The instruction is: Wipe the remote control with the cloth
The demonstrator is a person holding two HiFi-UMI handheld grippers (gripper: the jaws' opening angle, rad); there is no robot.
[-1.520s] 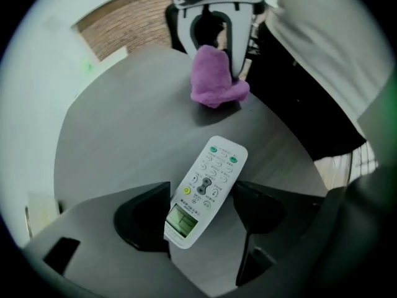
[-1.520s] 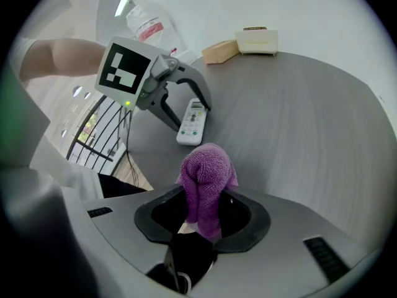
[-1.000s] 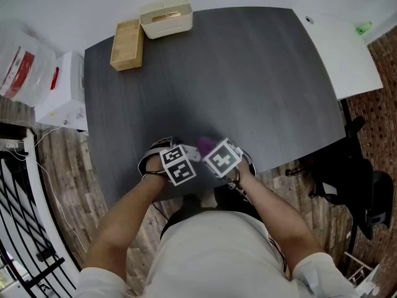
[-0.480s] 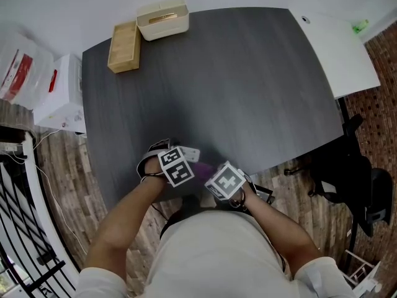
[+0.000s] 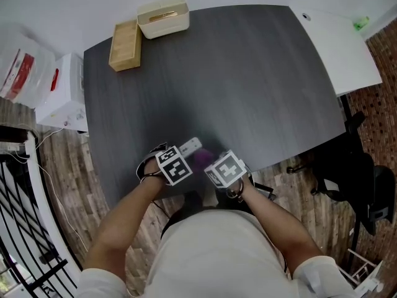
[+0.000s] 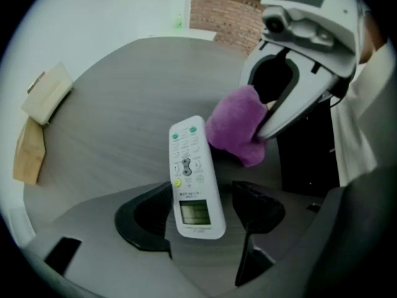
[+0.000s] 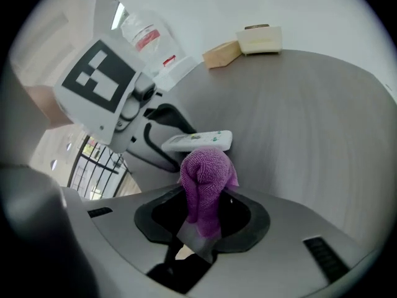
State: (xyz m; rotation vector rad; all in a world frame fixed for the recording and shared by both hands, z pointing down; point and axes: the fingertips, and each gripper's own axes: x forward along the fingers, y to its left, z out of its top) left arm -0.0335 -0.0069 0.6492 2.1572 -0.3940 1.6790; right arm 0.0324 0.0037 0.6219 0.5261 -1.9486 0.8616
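A white remote control (image 6: 191, 172) with a small display sits between the jaws of my left gripper (image 6: 198, 211), which is shut on its display end. The remote's (image 5: 190, 146) button end sticks out over the dark table (image 5: 236, 79) near its front edge. My right gripper (image 7: 201, 219) is shut on a bunched purple cloth (image 7: 205, 176). The cloth (image 6: 237, 129) hangs right beside the remote's button end, touching or nearly touching its right edge. In the head view both grippers are close together, left (image 5: 180, 155) and right (image 5: 209, 161), with the cloth (image 5: 201, 157) between them.
A wooden box (image 5: 126, 45) and a cream tray (image 5: 164, 17) stand at the table's far left corner. A white table (image 5: 338, 48) adjoins at the right, with a black chair (image 5: 366, 185) below it. White boxes (image 5: 62, 92) sit left of the table.
My right gripper drew the cloth back toward the person, then came forward again to the remote. The remote now tilts up to the right and shows more beyond the left gripper.
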